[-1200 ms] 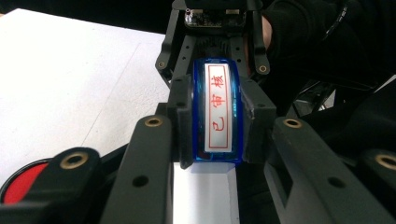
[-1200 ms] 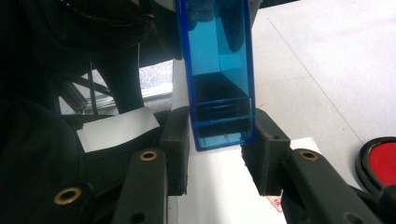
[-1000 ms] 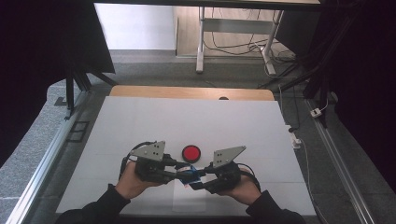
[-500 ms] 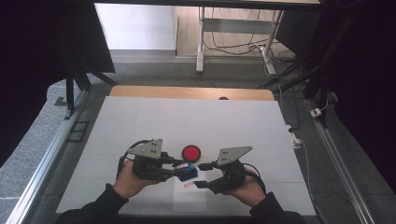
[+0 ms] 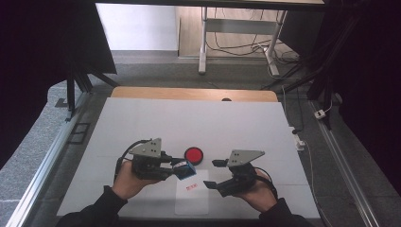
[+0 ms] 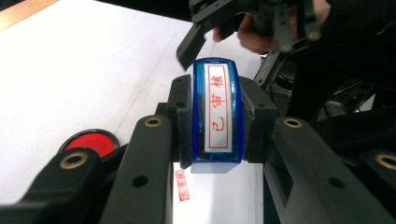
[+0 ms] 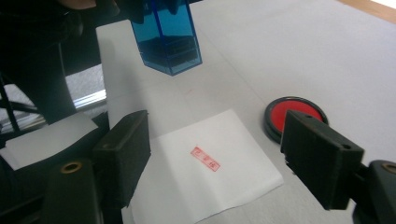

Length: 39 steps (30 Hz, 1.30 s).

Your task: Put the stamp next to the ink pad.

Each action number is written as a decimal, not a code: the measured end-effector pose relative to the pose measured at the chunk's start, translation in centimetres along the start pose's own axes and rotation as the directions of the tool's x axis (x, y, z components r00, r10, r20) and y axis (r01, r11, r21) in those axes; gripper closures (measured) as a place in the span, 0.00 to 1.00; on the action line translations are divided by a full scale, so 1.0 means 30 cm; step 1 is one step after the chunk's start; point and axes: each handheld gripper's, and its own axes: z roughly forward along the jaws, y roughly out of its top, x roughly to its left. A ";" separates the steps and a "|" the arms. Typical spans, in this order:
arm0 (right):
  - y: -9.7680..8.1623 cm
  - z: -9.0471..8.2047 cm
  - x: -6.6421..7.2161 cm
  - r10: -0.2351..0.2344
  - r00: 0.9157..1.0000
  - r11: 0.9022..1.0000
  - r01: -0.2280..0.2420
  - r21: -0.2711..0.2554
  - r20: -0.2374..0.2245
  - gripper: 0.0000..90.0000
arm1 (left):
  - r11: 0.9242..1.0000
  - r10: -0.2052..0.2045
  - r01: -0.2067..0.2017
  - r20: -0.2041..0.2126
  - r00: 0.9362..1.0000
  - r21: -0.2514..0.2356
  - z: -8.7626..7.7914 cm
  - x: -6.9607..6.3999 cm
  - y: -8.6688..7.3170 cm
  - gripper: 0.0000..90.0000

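"What is on my table?"
"It has a white top with a wood edge at the far end. A round red ink pad sits on it. Near me lies a white paper with a small red stamp mark."

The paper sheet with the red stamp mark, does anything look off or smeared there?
Nothing stands out. The paper sheet lies flat, and the red stamp mark on it looks crisp, though it sits at a slant to the sheet's edges. The ink pad sits beside the sheet, no spill visible.
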 end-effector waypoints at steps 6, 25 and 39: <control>-0.006 -0.014 -0.003 0.042 0.999 0.999 -0.042 -0.002 0.031 0.18 | 1.000 -0.016 0.017 -0.044 0.999 0.016 -0.013 0.013 -0.006 0.77; -0.052 -0.075 0.003 0.091 0.982 0.995 -0.096 0.024 0.166 0.01 | 0.995 -0.083 0.091 -0.183 0.980 0.036 -0.074 0.070 -0.037 0.77; -0.119 -0.158 0.012 0.152 0.943 0.988 -0.155 -0.013 0.295 0.00 | 0.987 -0.128 0.149 -0.285 0.950 0.054 -0.111 0.113 -0.067 0.77</control>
